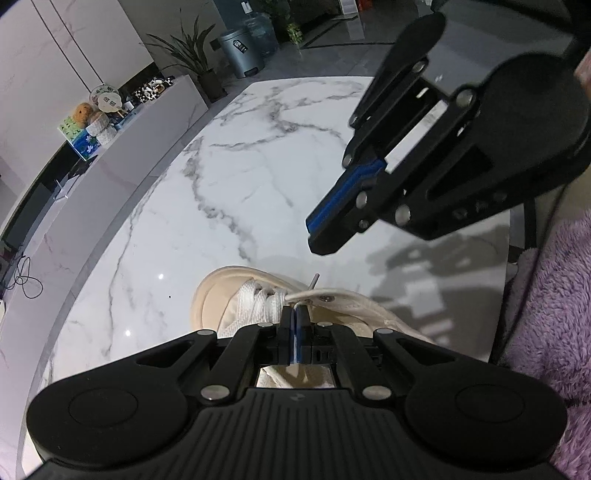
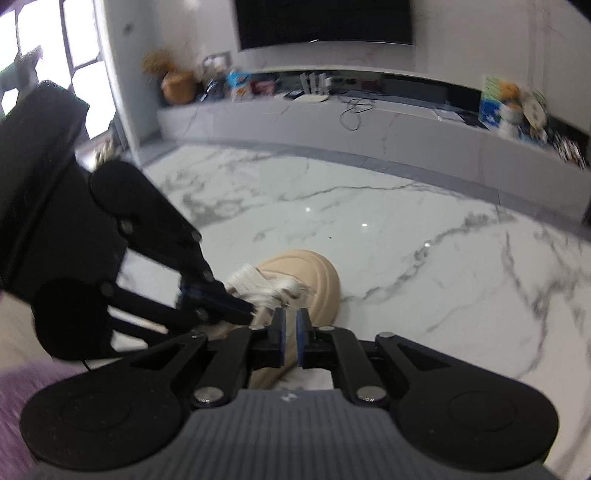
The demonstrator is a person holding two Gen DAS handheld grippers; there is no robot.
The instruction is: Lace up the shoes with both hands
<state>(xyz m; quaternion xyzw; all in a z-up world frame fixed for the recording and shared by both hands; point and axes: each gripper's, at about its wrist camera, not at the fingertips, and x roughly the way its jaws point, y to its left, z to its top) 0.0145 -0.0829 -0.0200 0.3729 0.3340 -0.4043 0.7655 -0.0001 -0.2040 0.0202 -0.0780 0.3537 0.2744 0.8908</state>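
A cream shoe [image 1: 258, 306] sat on the white marble table [image 1: 229, 177], low in the middle of the left wrist picture. Its white laces [image 1: 258, 299] crossed over the top. One lace end [image 1: 314, 282] stuck up just past the shoe's edge.

The left gripper [image 1: 294, 317] was closed tight on a thin white lace [image 1: 306, 295] right over the shoe. Its black arms filled the bottom of the picture and hid the back half of the shoe.

The right gripper [image 1: 314, 236] hung in the upper right of that picture, above the shoe and apart from it. In its own picture the right gripper [image 2: 290, 321] showed a small gap between its blue pads [image 2: 301, 332]. Nothing was in the gap. The shoe's toe [image 2: 314, 273] lay just past its tips.

In that picture the left gripper [image 2: 243, 310] came in from the left and covered part of the laces [image 2: 258, 284].

A fuzzy purple sleeve [image 1: 554, 332] showed at the right edge of the left wrist picture. Past the table stood a long low shelf [image 2: 369, 122] with boxes and toys [image 1: 88, 122] on it. A dark TV [image 2: 325, 22] hung above it. A plant [image 1: 192, 51], a grey bin [image 1: 240, 48] and a water jug [image 1: 262, 33] stood at the top of the left wrist picture. A black cord [image 1: 26, 277] lay at the left edge.
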